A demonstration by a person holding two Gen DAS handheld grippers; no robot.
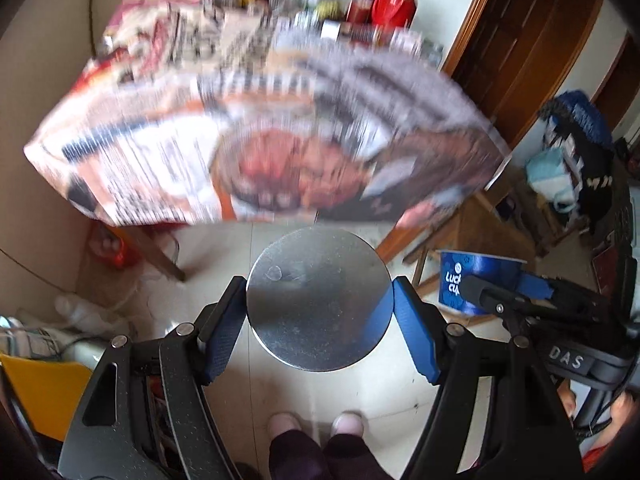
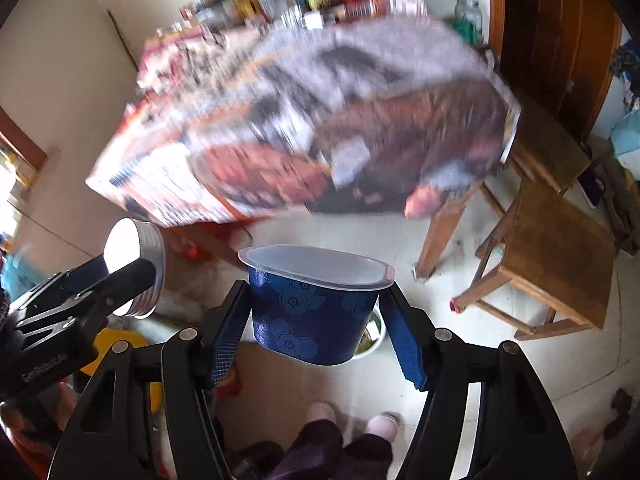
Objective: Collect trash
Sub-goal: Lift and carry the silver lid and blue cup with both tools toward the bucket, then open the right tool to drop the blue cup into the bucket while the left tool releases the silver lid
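With both pieces of trash already gripped, the step in hand looks like carrying them to a bin. The left gripper (image 1: pixel 320 308) is clamped on a metal lid (image 1: pixel 318 300), its blue pads pressing the rim at either side, so the lid fills the lower middle of the left view. The right gripper (image 2: pixel 314 312) is clamped on a blue cup (image 2: pixel 312 312) with a pale rim, held at lower centre of the right view. Each shows in the other's view too: the cup at the lower right, the lid at the left edge.

No bin can be made out for certain, so the next move calls for finding one, bringing each item over its mouth, then spreading the jaws.

Above both, a table (image 1: pixel 240 120) under a printed cover is blurred, with bottles and jars crowded at the top of the frame. Wooden stools (image 2: pixel 560 248) stand at right on a pale tiled floor (image 2: pixel 460 360). The person's feet (image 1: pixel 316 424) show at the bottom.
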